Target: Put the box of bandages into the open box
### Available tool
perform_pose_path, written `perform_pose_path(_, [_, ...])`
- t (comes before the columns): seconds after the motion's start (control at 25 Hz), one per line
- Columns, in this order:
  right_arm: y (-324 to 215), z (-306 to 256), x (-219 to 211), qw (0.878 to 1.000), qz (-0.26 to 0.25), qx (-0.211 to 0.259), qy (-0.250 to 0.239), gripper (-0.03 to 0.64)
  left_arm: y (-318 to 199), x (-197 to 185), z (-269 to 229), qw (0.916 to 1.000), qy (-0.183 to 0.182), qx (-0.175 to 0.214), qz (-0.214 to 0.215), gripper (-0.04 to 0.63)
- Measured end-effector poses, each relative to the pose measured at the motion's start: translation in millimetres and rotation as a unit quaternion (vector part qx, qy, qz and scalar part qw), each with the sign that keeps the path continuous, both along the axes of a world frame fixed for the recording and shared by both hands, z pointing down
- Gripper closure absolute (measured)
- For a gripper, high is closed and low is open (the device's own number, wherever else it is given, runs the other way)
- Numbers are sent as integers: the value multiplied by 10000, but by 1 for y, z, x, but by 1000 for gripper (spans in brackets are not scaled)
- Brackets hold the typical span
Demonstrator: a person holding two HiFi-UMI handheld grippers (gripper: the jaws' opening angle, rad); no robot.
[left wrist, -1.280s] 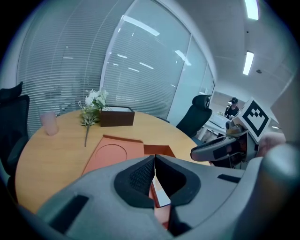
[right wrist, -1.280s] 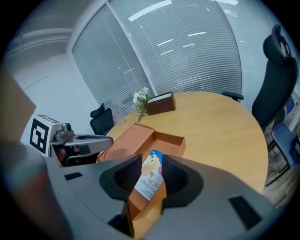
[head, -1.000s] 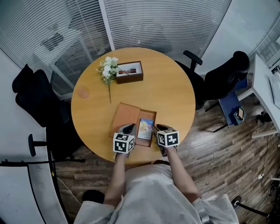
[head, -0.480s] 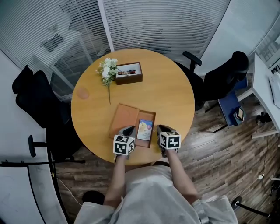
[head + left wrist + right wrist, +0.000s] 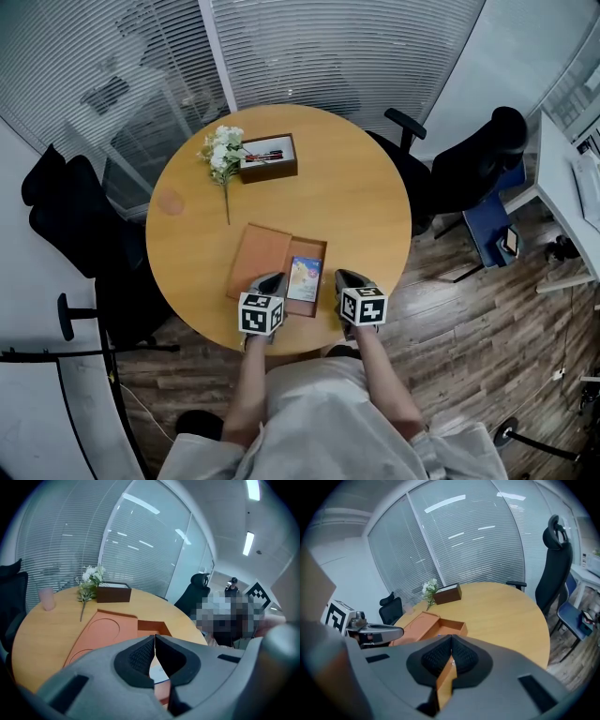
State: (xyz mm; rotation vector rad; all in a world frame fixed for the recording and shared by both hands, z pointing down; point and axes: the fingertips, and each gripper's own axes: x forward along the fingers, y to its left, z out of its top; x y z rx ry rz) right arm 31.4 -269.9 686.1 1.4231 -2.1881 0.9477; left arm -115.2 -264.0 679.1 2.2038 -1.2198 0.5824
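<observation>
The box of bandages (image 5: 303, 278), light with a colourful front, lies flat inside the open orange box (image 5: 321, 247) near the table's front edge. The orange lid (image 5: 260, 254) rests beside it on the left. My left gripper (image 5: 270, 281) sits at the box's near left corner, jaws shut and empty; in the left gripper view a bit of the bandage box (image 5: 158, 673) shows below the closed tips (image 5: 154, 637). To the right of the box is my right gripper (image 5: 345, 277), apart from it, jaws shut on nothing (image 5: 450, 641). The open box (image 5: 452, 627) lies ahead of it.
A dark brown box (image 5: 270, 157) holding pens and a white flower sprig (image 5: 219, 150) stand at the table's far side. A pink cup (image 5: 46, 598) is at the left. Black office chairs (image 5: 469, 169) (image 5: 70, 220) flank the round table (image 5: 356, 202).
The right gripper has drawn slightly away from the orange box's right side. The bandage box stays inside the box. The left gripper has hardly moved.
</observation>
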Motion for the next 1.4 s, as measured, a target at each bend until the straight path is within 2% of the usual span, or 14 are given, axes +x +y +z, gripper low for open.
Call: perform_pose_path(1.4, [8, -9, 13, 9996, 35, 241, -148, 618, 8, 12, -5, 10000, -49, 16, 14, 584])
